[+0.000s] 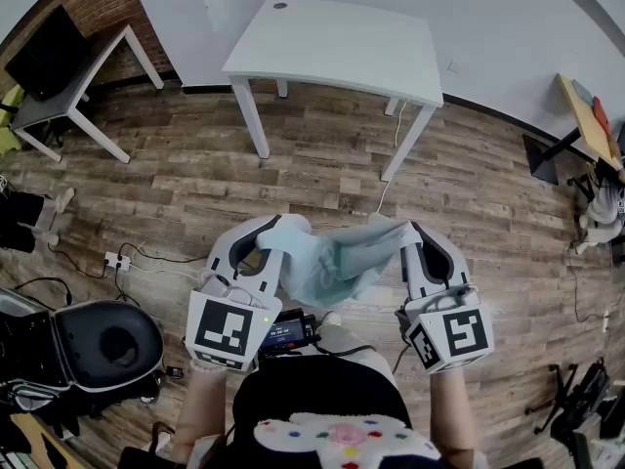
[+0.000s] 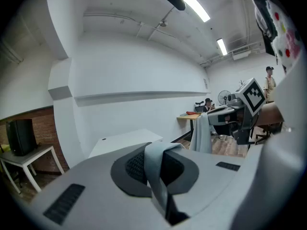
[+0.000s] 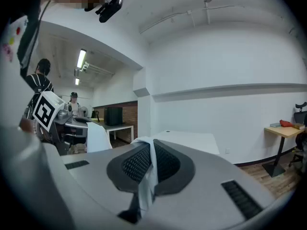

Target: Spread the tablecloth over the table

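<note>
We hold the tablecloth (image 1: 337, 262), a pale blue-grey cloth, up in the air in front of our body, where it hangs bunched and sagging between our two grippers above the wooden floor (image 1: 195, 174). The left gripper (image 1: 266, 242) is clamped on one end of it: in the left gripper view a folded strip of the fabric runs up between the two dark ribbed pads (image 2: 136, 166), which are pressed together on it. The right gripper (image 1: 418, 244) is closed on the other end in the same way, and in the right gripper view a thin white fold sits squeezed between its pads (image 3: 165, 164) and spills over the tip. Both grippers point forward and slightly down, level with each other, and the cloth droops between them in loose folds. The marker cubes ride at the near ends, one on the left (image 1: 227, 328) and one on the right (image 1: 454, 335). The white table (image 1: 337, 47) stands ahead of us against the pale wall, well apart from the cloth, with a stretch of floor between. To the left of it stands a small side table (image 1: 73, 106) carrying a black monitor (image 1: 44, 52) by a brick wall. A power strip (image 1: 117, 260) lies on the floor near our left, and a yellow-topped desk (image 1: 586, 115) shows at the far right edge.
</note>
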Tool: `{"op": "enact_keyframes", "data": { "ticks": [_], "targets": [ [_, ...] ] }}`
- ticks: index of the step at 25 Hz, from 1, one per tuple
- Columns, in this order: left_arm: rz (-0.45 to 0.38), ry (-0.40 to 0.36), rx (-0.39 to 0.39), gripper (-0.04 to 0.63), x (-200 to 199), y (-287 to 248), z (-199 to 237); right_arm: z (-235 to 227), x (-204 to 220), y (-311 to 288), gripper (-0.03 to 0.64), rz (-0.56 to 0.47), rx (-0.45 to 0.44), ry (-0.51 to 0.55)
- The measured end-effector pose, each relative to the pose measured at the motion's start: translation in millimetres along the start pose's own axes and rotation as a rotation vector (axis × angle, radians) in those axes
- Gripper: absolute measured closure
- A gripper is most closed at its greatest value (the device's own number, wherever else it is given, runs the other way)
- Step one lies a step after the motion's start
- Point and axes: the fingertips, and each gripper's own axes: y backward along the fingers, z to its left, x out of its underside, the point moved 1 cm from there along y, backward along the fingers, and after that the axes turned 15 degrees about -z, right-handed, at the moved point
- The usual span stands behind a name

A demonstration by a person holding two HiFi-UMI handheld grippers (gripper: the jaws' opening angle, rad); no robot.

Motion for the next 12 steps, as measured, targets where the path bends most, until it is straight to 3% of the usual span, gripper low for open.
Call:
{"op": "enact_keyframes", "data": {
  "ticks": [12],
  "targets": [
    [-0.008, 0.014, -0.005, 0.581, -1, -16, 1, -9, 4, -9, 0.586, -0.007, -0.001, -0.017]
  ]
}}
